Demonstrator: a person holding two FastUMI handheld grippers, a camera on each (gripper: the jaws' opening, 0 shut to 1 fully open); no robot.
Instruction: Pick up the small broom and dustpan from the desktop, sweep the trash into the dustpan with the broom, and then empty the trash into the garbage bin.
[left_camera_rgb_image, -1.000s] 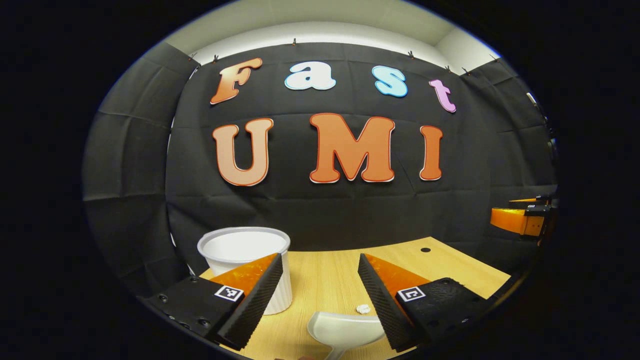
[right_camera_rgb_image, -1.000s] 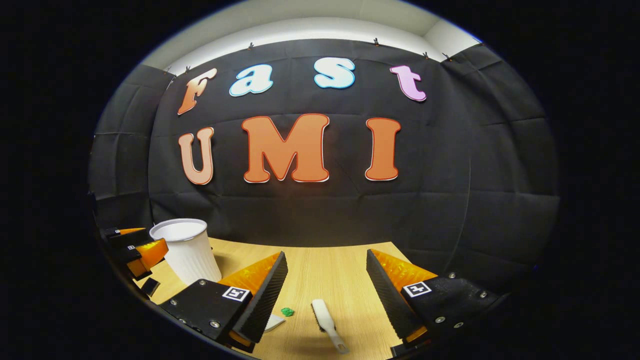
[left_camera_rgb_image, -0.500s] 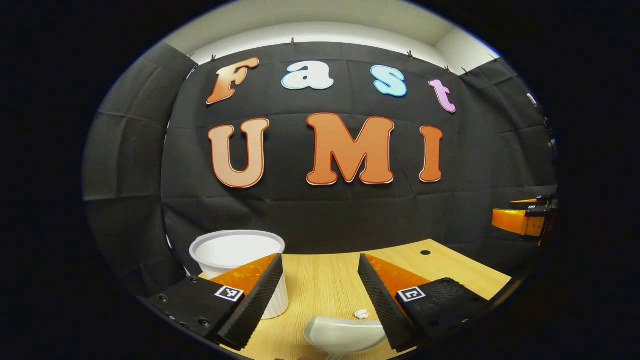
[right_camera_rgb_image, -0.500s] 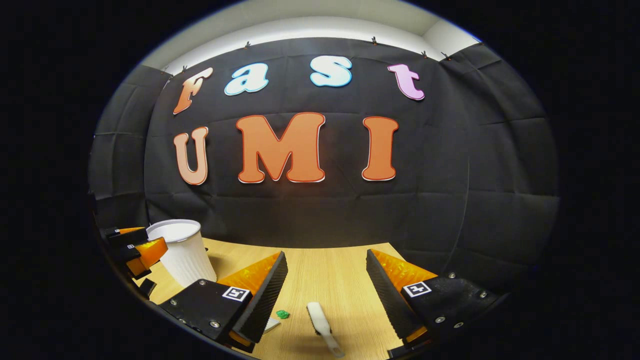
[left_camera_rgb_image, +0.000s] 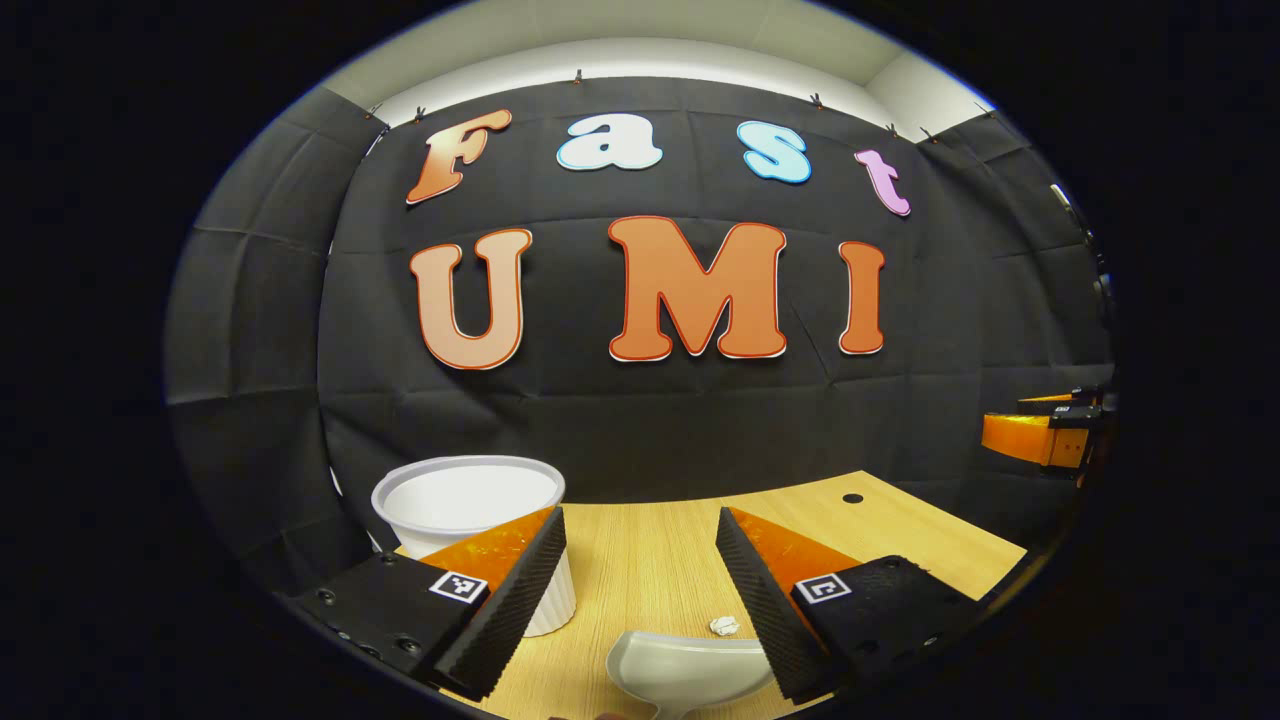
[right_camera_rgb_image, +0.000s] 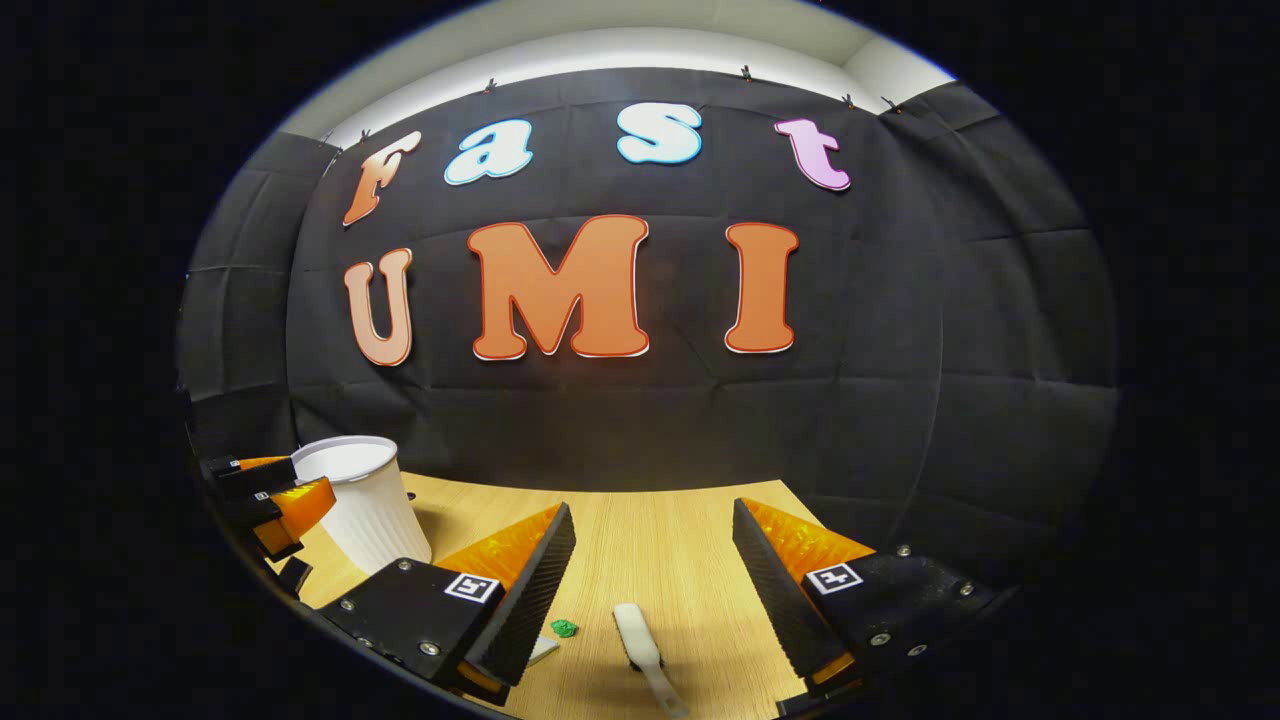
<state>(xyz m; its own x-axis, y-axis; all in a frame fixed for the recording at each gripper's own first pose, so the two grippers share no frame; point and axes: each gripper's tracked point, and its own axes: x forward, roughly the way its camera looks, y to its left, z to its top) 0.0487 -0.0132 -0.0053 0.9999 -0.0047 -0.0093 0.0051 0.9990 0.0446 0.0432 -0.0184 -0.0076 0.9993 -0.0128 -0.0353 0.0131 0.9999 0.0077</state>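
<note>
In the left gripper view, a white dustpan (left_camera_rgb_image: 690, 670) lies on the wooden desktop (left_camera_rgb_image: 650, 560) just below and between the fingers of my open left gripper (left_camera_rgb_image: 640, 580). A small crumpled white scrap (left_camera_rgb_image: 723, 626) sits beside the pan's far right rim. A white ribbed garbage bin (left_camera_rgb_image: 470, 500) stands behind the left finger. In the right gripper view, a small white broom (right_camera_rgb_image: 640, 650) lies on the desktop (right_camera_rgb_image: 650, 540) under my open right gripper (right_camera_rgb_image: 650, 580), and a green scrap (right_camera_rgb_image: 565, 628) lies left of it. The bin (right_camera_rgb_image: 360, 500) stands at the far left.
The other gripper (left_camera_rgb_image: 1045, 435) shows at the right edge of the left gripper view, and at the left edge (right_camera_rgb_image: 265, 500) of the right gripper view next to the bin. A small dark hole (left_camera_rgb_image: 852, 498) marks the desktop's far right. Black cloth walls close the back.
Both views have tilted slightly, so the wall sits a little lower and the dustpan and broom have slid toward the bottom edge. Both grippers stay open.
</note>
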